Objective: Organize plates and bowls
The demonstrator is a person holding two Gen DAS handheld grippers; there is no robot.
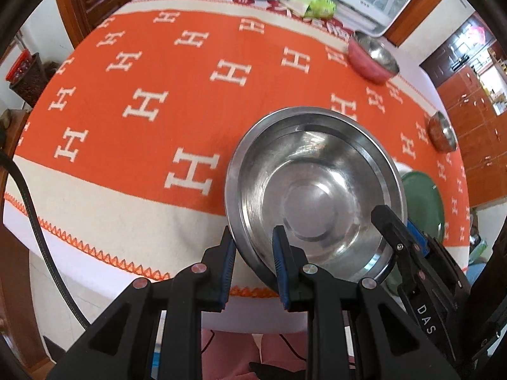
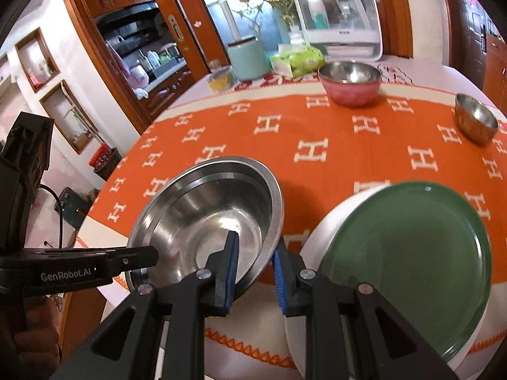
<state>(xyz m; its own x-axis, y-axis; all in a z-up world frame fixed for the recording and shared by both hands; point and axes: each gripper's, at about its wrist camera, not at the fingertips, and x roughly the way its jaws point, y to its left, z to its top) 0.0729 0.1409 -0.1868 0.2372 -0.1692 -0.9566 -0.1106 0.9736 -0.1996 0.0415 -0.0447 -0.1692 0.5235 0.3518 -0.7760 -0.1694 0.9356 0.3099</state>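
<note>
Left wrist view
Left gripper (image 1: 255,261): nearest the lens, its blue pads straddle the rim of the steel basin (image 1: 313,190) at about 5 o'clock; gap between the fingers looks wide, so I cannot tell whether they grip it.
Right gripper (image 1: 396,228): comes in at 4 o'clock, one finger inside the basin, the other outside its rim.
Green plate (image 1: 424,199): peeks out behind the basin at 3 o'clock.
Pink bowl (image 1: 372,57): 1 o'clock, far across the orange tablecloth (image 1: 158,72).
Small bronze bowl (image 1: 442,131): 2 o'clock, near the table edge.

Right wrist view
Right gripper (image 2: 255,272): fingers either side of the basin (image 2: 206,218) wall; hold uncertain.
Left gripper (image 2: 139,258): reaches the basin rim from 9 o'clock.
Green plate (image 2: 408,259): 3 o'clock, stacked on a white plate (image 2: 326,231).
Pink bowl (image 2: 350,84): 12 o'clock.
Small bronze bowl (image 2: 473,122): 2 o'clock.
</note>
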